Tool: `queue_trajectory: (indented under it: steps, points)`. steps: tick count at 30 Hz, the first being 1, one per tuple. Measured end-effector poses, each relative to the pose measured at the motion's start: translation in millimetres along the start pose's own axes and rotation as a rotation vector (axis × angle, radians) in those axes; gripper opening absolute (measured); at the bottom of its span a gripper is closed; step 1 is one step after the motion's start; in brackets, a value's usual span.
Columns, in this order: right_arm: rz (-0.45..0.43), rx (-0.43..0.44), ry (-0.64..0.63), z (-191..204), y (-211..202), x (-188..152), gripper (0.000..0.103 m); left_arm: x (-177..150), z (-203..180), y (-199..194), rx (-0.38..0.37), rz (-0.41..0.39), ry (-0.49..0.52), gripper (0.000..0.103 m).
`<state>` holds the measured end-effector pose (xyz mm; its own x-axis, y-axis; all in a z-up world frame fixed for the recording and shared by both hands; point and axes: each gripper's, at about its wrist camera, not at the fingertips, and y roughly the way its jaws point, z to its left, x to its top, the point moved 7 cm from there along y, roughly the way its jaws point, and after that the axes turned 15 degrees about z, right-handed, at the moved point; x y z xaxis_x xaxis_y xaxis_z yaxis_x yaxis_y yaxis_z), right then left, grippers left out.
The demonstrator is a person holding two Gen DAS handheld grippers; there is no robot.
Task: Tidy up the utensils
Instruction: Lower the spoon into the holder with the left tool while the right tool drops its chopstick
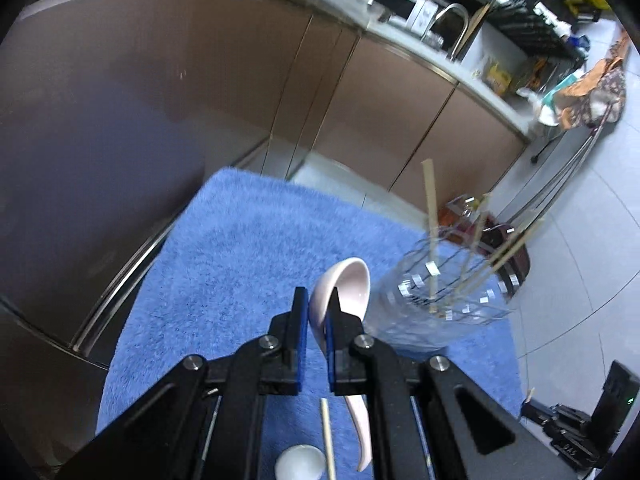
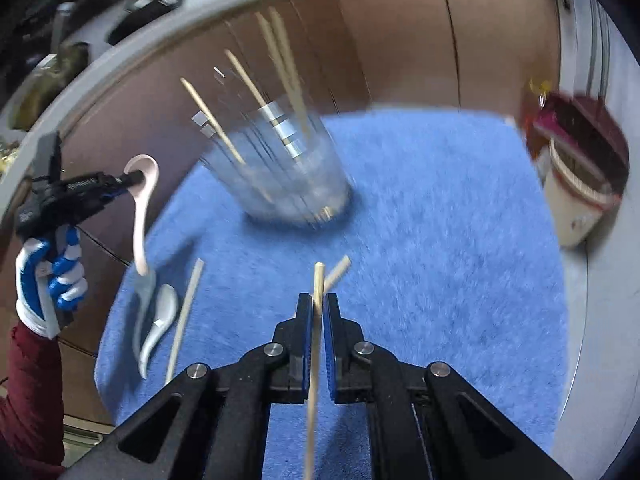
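Left gripper [image 1: 318, 300] grips spoon [image 1: 344, 280]; right gripper [image 2: 319, 306] grips chopstick [image 2: 316, 340] (thin); either could slip, or tip the glass [image 2: 288, 168].

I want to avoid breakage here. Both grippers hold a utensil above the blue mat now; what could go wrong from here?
1. The left gripper pinches the pink spoon only at its bowl, so the long handle hangs free; it may swing or slip out.
2. The clear cup already holds several chopsticks leaning outward; adding the spoon could knock them or tip the cup.
3. The right gripper holds a thin chopstick between narrow jaws; it may pivot during transport.
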<state>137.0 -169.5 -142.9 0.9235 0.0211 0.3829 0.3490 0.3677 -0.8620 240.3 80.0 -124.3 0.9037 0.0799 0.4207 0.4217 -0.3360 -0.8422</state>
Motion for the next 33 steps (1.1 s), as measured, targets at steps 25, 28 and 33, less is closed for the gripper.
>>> queue_trajectory:
  steps: [25,28,33]
  points:
    - [-0.603,-0.023,-0.208,85.4,-118.9,151.9,0.006,84.8,-125.9,-64.6,0.175,-0.549,0.017,0.007]
    - [-0.582,-0.037,-0.201,75.6,-100.0,155.1,0.006,88.6,-126.9,-42.0,0.187,-0.559,-0.005,0.007]
    - [-0.548,-0.055,-0.181,61.5,-69.9,156.1,0.006,85.6,-118.9,-9.5,0.218,-0.565,-0.032,0.007]
